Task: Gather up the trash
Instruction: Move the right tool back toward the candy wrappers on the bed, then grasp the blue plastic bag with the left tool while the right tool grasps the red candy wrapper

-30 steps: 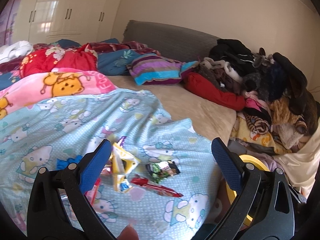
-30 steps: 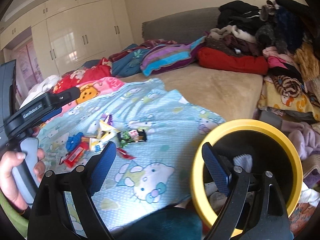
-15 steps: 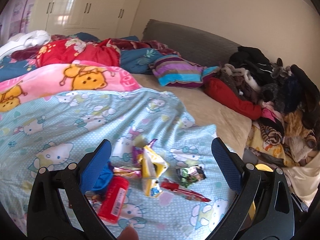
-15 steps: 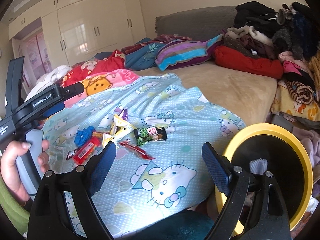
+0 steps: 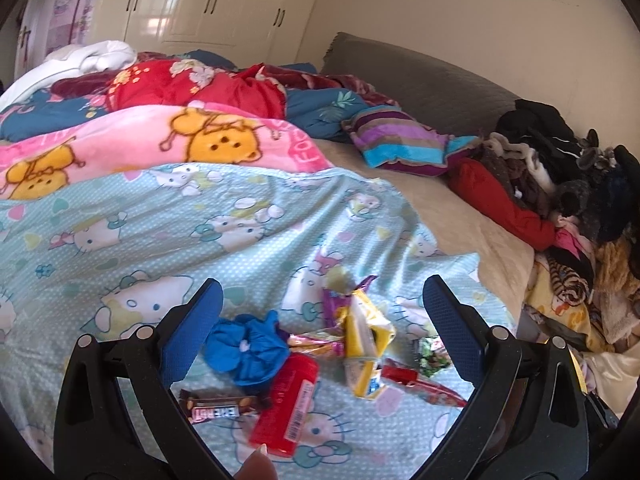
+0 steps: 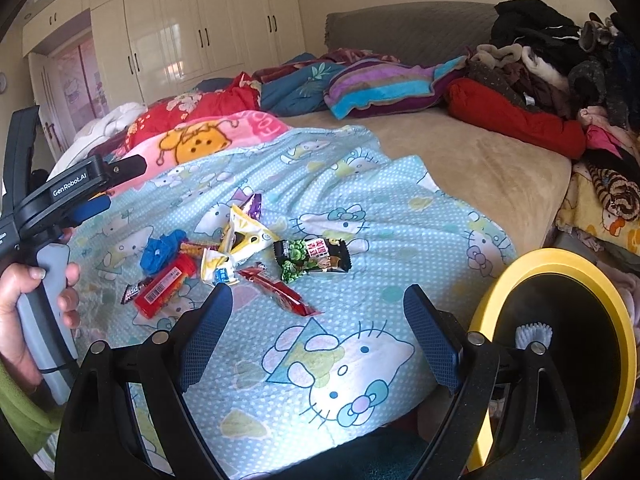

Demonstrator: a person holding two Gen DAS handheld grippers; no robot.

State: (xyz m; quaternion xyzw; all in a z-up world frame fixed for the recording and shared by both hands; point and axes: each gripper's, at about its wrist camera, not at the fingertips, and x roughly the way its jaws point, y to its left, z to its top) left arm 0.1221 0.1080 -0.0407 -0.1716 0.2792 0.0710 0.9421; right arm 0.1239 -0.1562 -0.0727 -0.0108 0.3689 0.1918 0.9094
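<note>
Red tube [image 5: 285, 403] lies between the left gripper's [image 5: 320, 320] spread jaws.

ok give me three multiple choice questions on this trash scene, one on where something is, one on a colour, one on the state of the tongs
1. Where does the trash bin stand?
A. on the blanket among the wrappers
B. beside the bed, right of the blanket
C. against the wardrobe

2. What colour is the crumpled piece next to the red tube?
A. blue
B. white
C. orange

3. How do the left tongs stand?
A. shut on the chocolate bar
B. shut on nothing
C. open, holding nothing

Answers:
1. B, its yellow rim shows past the blanket's right edge, off the bed.
2. A, it is bright blue in both views.
3. C, the blue pads are wide apart, and the chocolate bar lies loose on the blanket.
</note>
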